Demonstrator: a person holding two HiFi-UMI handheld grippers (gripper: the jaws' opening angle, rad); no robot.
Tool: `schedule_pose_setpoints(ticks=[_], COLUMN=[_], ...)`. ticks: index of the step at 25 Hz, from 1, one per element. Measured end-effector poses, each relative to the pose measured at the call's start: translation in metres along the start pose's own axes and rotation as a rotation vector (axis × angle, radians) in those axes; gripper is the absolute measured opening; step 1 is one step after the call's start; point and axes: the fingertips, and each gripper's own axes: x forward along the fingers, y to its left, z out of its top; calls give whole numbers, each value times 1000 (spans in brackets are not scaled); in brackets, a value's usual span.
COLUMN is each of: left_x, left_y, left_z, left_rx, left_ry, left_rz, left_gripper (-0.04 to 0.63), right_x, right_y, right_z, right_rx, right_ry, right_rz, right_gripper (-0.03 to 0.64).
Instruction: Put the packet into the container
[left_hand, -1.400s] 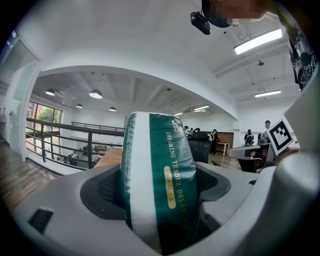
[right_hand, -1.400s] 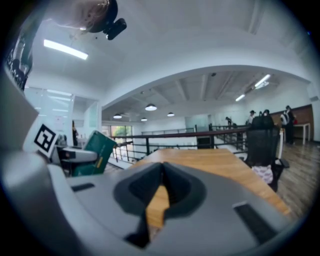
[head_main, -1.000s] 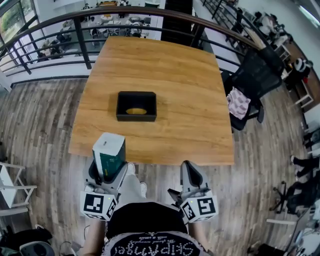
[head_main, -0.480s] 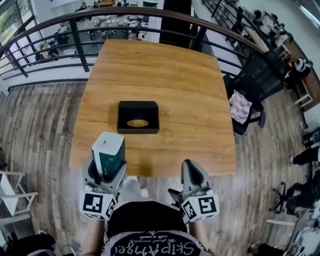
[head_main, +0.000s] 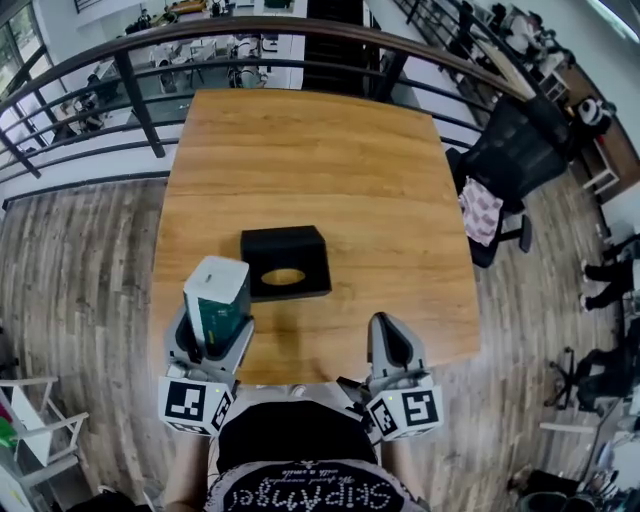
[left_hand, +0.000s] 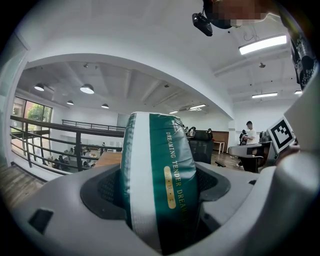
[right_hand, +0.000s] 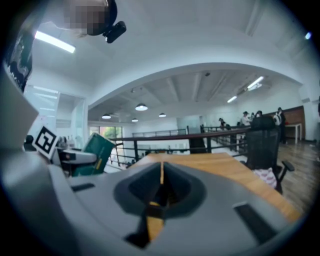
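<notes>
A green and white packet stands upright between the jaws of my left gripper, which is shut on it. In the left gripper view the packet fills the middle, clamped on both sides. A black rectangular container sits on the wooden table, just ahead and right of the packet, with a yellowish oval thing inside. My right gripper is at the table's near edge, jaws shut with nothing between them. In the right gripper view, the packet shows at the left.
A dark metal railing runs behind and left of the table. A black office chair with a pink patterned cloth stands at the table's right side. Wooden floor lies all round.
The table and container have come nearer in the head view. Both grippers now reach over the table's near edge. The packet stays clamped in the left gripper.
</notes>
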Motion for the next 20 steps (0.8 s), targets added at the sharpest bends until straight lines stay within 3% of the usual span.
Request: schedule_pose_setpoints(ticks=[9,20], left_x=[29,28], left_y=[13,12], left_z=[-8,-8], left_rx=[-4,-24], left_ry=[45,66], left_rz=[-48,-15], left_gripper=[396,396], right_x=[23,34], right_y=[-8,-18], right_z=[-9,-7], right_rx=[17,15], right_ry=[52,70], right_rz=[-25,29], right_gripper=[38,38])
